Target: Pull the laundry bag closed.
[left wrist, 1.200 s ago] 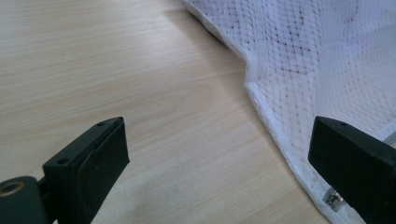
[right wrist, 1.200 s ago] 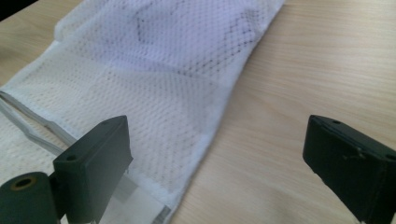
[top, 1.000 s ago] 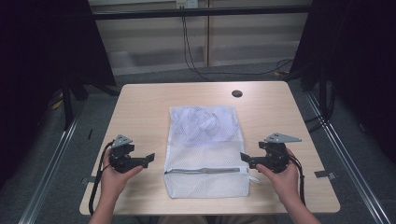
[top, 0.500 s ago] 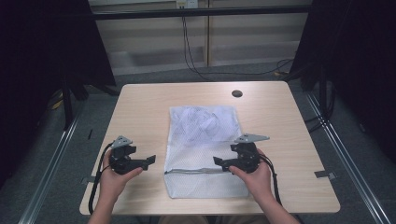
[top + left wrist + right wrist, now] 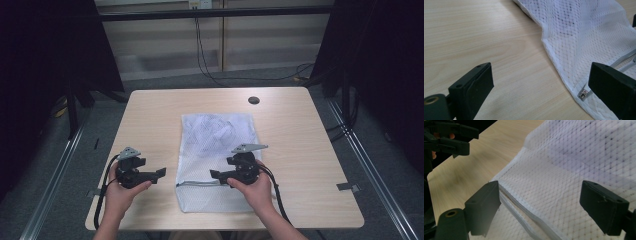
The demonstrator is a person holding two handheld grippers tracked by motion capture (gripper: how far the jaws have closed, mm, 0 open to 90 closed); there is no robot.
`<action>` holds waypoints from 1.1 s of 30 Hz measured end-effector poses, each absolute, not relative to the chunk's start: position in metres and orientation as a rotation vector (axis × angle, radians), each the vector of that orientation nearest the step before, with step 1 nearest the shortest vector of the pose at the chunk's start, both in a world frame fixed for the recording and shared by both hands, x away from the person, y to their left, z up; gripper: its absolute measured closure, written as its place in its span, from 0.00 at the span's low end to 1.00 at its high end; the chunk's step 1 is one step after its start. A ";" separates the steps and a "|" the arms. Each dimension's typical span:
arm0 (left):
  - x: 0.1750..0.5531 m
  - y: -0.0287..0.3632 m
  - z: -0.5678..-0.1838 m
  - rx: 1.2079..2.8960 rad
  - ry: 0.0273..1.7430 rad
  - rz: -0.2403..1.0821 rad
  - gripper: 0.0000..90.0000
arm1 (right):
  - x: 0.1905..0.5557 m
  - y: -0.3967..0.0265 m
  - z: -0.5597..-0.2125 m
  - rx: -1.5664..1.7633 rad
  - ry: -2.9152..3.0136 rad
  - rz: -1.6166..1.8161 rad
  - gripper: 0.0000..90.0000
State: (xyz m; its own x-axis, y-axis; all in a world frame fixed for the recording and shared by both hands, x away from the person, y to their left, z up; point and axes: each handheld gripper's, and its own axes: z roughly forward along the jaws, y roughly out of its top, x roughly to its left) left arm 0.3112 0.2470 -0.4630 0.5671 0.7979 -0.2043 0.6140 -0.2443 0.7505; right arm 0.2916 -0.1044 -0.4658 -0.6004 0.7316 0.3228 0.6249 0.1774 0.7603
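A white mesh laundry bag (image 5: 220, 145) lies flat on the wooden table (image 5: 150, 115), its zipper (image 5: 200, 183) running across near the front end. My left gripper (image 5: 161, 172) rests just left of the bag, open, jaws pointing right at the bag's edge (image 5: 554, 57) and the zipper pull (image 5: 582, 93). My right gripper (image 5: 212, 175) hovers over the bag's front part, pointing left. It is open, its jaws have just been closing a little, and the mesh (image 5: 574, 170) and zipper seam (image 5: 516, 212) lie between them unpressed. The left gripper (image 5: 451, 137) shows farther off in the right gripper view.
A round dark cable hole (image 5: 254, 100) sits at the table's back right. Bare wood lies left and right of the bag. Cables trail from both grippers over the front edge. Dark curtains and metal rails flank the table.
My right gripper has slid left from the bag's right edge to above its front middle. The left gripper and the bag have stayed put.
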 end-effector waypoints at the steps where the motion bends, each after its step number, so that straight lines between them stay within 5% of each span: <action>1: 0.311 0.247 -0.463 1.964 1.133 0.281 0.06 | 0.292 -0.103 -0.466 1.345 2.324 1.408 0.19; 33: 0.310 0.252 -0.461 1.959 1.137 0.261 0.06 | 0.298 -0.048 -0.476 1.374 2.387 1.546 0.40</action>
State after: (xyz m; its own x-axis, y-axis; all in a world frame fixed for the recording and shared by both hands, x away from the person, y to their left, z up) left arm 0.3096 0.2524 -0.4614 0.5678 0.7943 -0.2161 0.6204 -0.2404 0.7465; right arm 0.2978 -0.0478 -0.4764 -0.6216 0.6493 0.4382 0.6655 0.1427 0.7326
